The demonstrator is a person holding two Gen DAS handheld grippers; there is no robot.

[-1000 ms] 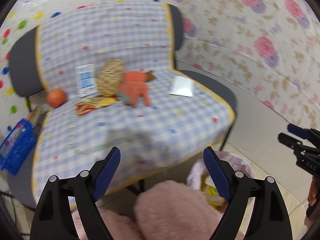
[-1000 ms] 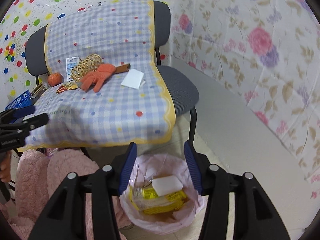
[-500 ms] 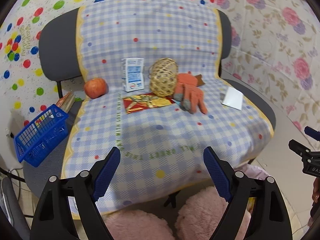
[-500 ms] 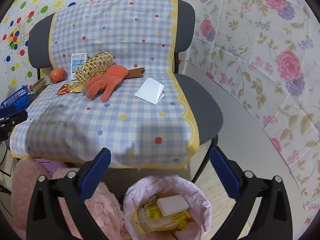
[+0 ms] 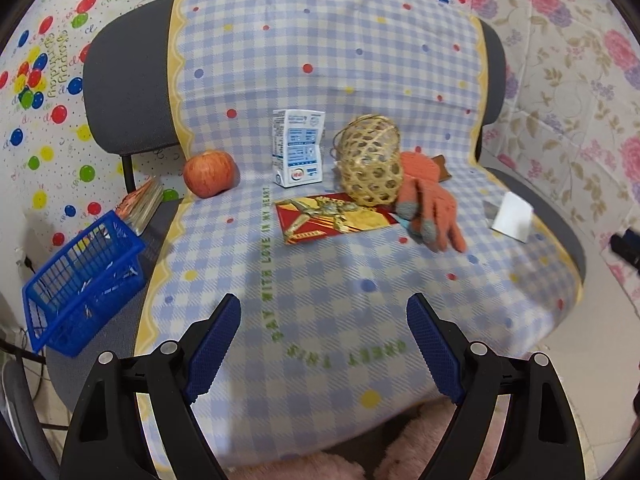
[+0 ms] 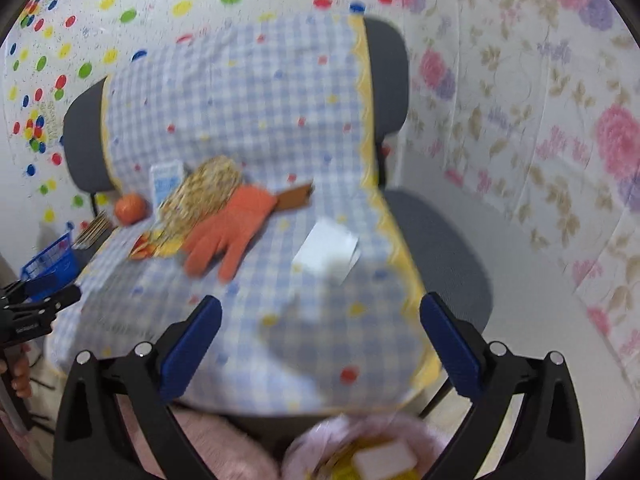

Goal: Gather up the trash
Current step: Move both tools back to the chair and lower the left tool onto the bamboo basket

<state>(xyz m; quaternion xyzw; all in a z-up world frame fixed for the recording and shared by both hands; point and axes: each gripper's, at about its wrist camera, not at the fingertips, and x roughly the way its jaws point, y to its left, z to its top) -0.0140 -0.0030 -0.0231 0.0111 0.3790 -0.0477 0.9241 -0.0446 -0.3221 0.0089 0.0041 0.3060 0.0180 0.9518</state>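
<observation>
**A:** Trash first: how much is picked up?

**B:** Some of it. I can see the pink trash bag (image 6: pixel 320 436) on the floor, near the front of the chair (image 5: pixel 132 80). It has a white block (image 6: pixel 384 458) and yellow wrappers inside.

**A:** What's left?

**B:** I think three things on the chair seat. The red and gold wrapper (image 5: pixel 332 218) lies flat in the middle. The small white carton (image 5: pixel 298 148) stands behind it, farther back. The white paper (image 5: pixel 512 222) lies on the right side. That's my guess about what counts as trash.

**A:** And the other stuff?

**B:** The apple (image 5: pixel 209 174) on the left, the woven ball (image 5: pixel 370 166) and the orange glove (image 5: pixel 430 200) look like things to keep.

**A:** Are my tongs holding anything?

**B:** No. The left tongs (image 5: pixel 324 344) are spread wide with nothing between them. The right tongs (image 6: pixel 320 346) are spread wide too, and bare. Both hang over the near edge of the seat.
</observation>
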